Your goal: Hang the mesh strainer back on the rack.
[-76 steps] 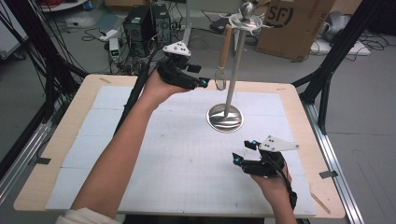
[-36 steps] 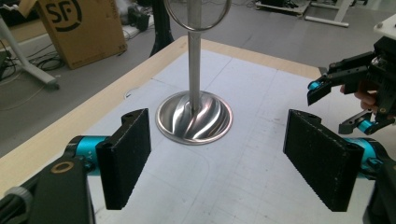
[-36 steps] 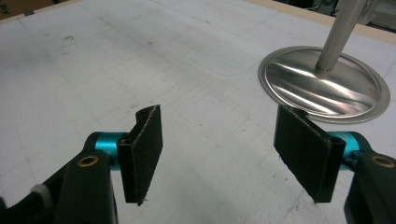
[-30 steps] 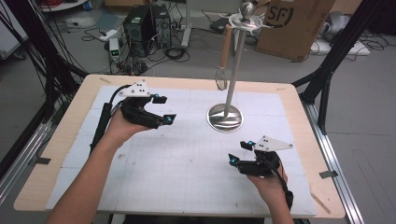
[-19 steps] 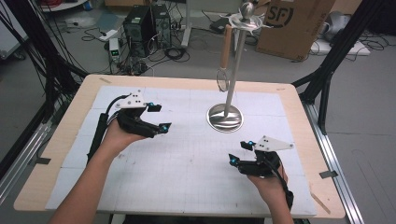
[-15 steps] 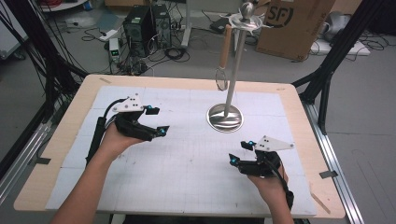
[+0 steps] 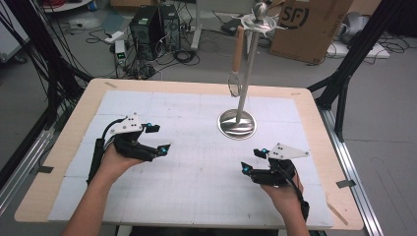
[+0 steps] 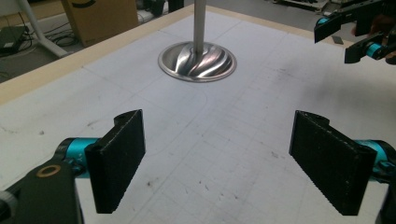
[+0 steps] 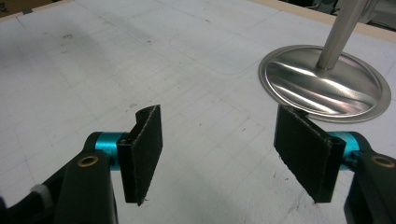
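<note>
The silver metal stand [image 7: 237, 124], a round dished base with a tall upright pole, sits on the pale wooden counter [image 7: 49, 187] toward its far side, a little right of centre, on the white gridded mat. From the hooks at its top hangs 1 wooden-handled wire utensil [image 7: 238, 42]. Its long axis is vertical, just beside the pole on the side facing the left gripper, and its wire loop ends clear above the base.

The left gripper [image 7: 161, 137] is low over the mat, near the left of the counter and well apart from the stand. Its jaws have just been opening and stand wide, with nothing between them; in the left gripper view the base [image 8: 197, 60] lies straight ahead. The right gripper [image 7: 251, 161] rests nearer the front edge, released and empty, with the base [image 9: 324, 84] ahead and to its right.

Judging from this, the right gripper is nearer the base, while the utensil hangs high on the left gripper's side. Any reach for it would have to go up and forward.
</note>
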Motion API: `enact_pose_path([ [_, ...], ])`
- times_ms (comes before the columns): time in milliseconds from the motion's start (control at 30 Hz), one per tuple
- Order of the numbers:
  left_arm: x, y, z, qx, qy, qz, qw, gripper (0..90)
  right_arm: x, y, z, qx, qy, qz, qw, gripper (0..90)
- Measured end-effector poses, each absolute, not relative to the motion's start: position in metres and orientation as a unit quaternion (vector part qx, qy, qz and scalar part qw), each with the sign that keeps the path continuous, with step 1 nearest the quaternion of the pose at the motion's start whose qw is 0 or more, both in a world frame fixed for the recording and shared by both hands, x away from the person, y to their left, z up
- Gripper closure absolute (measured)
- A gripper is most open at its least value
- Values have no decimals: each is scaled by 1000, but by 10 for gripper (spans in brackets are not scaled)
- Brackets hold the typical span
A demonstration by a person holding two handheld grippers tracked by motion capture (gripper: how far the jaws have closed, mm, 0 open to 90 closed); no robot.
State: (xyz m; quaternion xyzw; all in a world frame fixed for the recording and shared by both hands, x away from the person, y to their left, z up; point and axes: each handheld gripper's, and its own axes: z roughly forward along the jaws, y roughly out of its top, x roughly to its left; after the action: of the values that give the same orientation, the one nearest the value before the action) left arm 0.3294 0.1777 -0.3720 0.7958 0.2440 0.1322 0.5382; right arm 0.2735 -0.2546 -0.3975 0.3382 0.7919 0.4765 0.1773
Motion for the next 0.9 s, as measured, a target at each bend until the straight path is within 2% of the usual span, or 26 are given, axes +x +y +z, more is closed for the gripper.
enact_pose_path([
  [333,317,179,-385,798,241,132,536,185,274,-258,-398,343,789,478,179,319],
  [900,315,176,-384,794,242,132,542,185,275,-260,-400,344,790,475,180,318],
])
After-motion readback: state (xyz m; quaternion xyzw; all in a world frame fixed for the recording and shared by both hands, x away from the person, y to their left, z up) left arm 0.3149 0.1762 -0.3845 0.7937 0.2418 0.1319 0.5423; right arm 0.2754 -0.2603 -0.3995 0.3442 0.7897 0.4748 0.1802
